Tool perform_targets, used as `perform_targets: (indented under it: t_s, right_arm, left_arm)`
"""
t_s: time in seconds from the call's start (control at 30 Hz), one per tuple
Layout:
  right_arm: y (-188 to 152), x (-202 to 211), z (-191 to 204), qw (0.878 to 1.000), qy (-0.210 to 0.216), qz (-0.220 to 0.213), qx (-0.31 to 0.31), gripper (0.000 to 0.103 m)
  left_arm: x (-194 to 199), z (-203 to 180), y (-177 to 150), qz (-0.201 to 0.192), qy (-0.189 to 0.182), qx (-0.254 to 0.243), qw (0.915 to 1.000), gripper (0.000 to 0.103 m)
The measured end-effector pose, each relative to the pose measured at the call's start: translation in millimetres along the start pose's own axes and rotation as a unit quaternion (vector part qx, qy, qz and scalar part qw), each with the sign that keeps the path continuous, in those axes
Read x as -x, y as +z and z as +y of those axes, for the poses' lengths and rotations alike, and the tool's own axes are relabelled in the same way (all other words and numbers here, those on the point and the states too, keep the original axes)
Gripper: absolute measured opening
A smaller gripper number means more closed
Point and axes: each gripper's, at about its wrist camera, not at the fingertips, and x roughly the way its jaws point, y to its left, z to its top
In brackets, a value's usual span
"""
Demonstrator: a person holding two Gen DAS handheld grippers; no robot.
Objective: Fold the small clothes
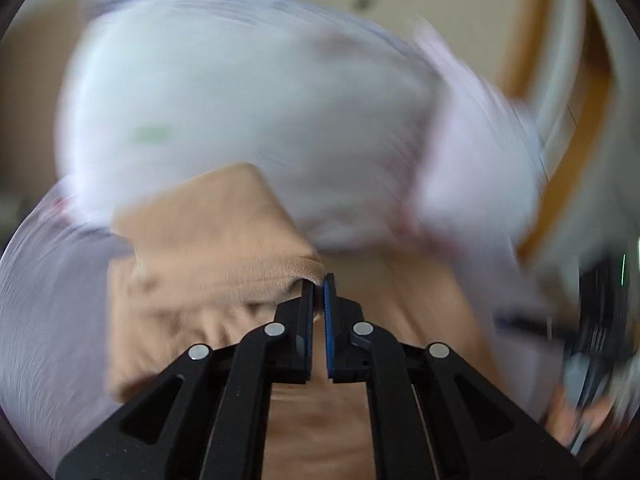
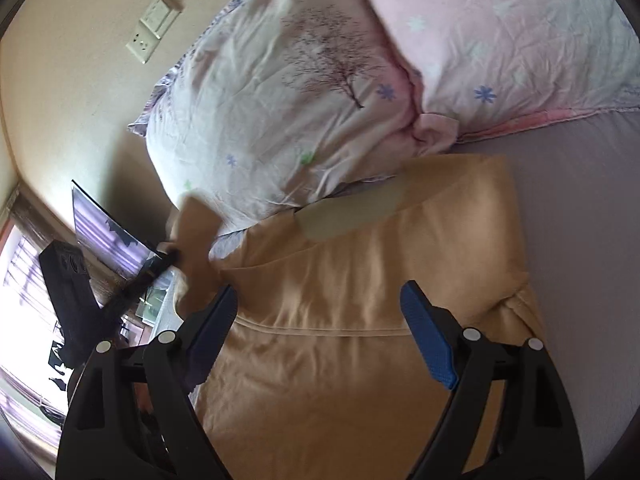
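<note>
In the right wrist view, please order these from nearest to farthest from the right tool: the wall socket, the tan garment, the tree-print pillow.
From the right tool:
1. Tan garment, directly under and ahead of the open fingers.
2. Tree-print pillow, beyond the garment's far edge, ahead.
3. Wall socket, on the wall past the pillow, upper left.

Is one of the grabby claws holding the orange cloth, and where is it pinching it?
Yes. The left gripper is shut on the orange cloth, pinching a hemmed edge. The right gripper is open above it and holds nothing.
</note>
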Motion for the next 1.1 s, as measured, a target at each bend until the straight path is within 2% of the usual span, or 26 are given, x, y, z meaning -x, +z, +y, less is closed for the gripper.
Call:
perform_targets:
  t_s: [0.03, 0.07, 0.17, 0.2, 0.23, 0.3, 0.33, 0.4, 0.47, 0.53, 0.63, 0.73, 0.77, 0.8, 0.9, 0.93, 0.97, 1.0, 1.03, 1.1]
  right_arm:
    - [-1, -1, -5, 1.000, -0.006, 0.000, -0.002, 0.085]
    - [0, -2, -11, 1.000, -0.010, 0.000, -0.008, 0.085]
    - [0, -8, -29, 0.999, -0.004, 0.019, -0.035, 0.085]
    - [0, -12, -33, 0.999, -0.005, 0.029, -0.041, 0.084]
    - [0, -18, -39, 0.998, -0.019, 0.042, -0.041, 0.078]
    - [2, -27, -43, 0.996, -0.051, 0.054, -0.043, 0.064]
    - [5, -33, -49, 0.995, -0.073, 0.056, -0.050, 0.058]
    - [9, -39, -59, 0.990, -0.111, 0.051, -0.067, 0.054]
    - [11, -44, -72, 0.987, -0.110, 0.050, -0.105, 0.054]
    - [12, -46, -75, 0.986, -0.104, 0.043, -0.127, 0.054]
    - [17, -46, -50, 0.989, -0.125, 0.016, -0.074, 0.054]
    - [27, -69, -15, 0.988, -0.153, 0.031, -0.004, 0.054]
    - [30, -77, -10, 0.984, -0.177, 0.038, 0.007, 0.054]
    - [32, -88, -4, 0.974, -0.223, 0.041, 0.015, 0.054]
    - [40, -109, -8, 0.951, -0.307, 0.036, 0.024, 0.054]
    - [39, -120, -14, 0.942, -0.332, 0.050, 0.028, 0.045]
    - [37, -124, -20, 0.940, -0.336, 0.053, 0.028, 0.043]
    - [34, -120, -19, 0.940, -0.338, 0.034, 0.041, 0.025]
    - [33, -117, -21, 0.941, -0.333, 0.032, 0.047, 0.019]
    - [38, -105, -30, 0.954, -0.298, 0.027, 0.023, 0.012]
  left_arm:
    - [-19, -30, -8, 0.030, -0.004, -0.053, 0.9982, 0.006]
    - [-42, -58, -23, 0.067, -0.012, -0.099, 0.9928, 0.009]
    - [-62, -81, -56, 0.126, -0.043, -0.120, 0.9837, 0.013]
    - [-56, -79, -62, 0.128, -0.054, -0.115, 0.9836, 0.025]
    - [-47, -74, -68, 0.124, -0.062, -0.108, 0.9844, 0.043]
    - [-23, -56, -71, 0.108, -0.053, -0.087, 0.9890, 0.056]
    - [-14, -51, -73, 0.104, -0.044, -0.080, 0.9904, 0.056]
    - [6, -32, -83, 0.104, -0.012, -0.067, 0.9923, 0.058]
    - [17, -8, -91, 0.108, 0.037, -0.055, 0.9919, 0.060]
    - [21, 8, -98, 0.120, 0.062, -0.041, 0.9899, 0.060]
    - [29, 27, -112, 0.138, 0.070, -0.007, 0.9879, 0.060]
    - [26, 33, -121, 0.149, 0.065, 0.008, 0.9867, 0.061]
    - [26, 34, -125, 0.151, 0.064, 0.010, 0.9864, 0.061]
    - [24, 32, -126, 0.150, 0.064, 0.010, 0.9865, 0.064]
    - [23, 27, -128, 0.147, 0.064, 0.006, 0.9871, 0.069]
    - [24, 25, -129, 0.147, 0.061, 0.005, 0.9873, 0.070]
    - [24, 24, -130, 0.146, 0.061, 0.004, 0.9874, 0.070]
    - [25, 23, -132, 0.146, 0.060, 0.003, 0.9875, 0.070]
    - [26, 23, -133, 0.145, 0.057, 0.002, 0.9877, 0.072]
    - [25, 24, -134, 0.143, 0.052, 0.004, 0.9883, 0.073]
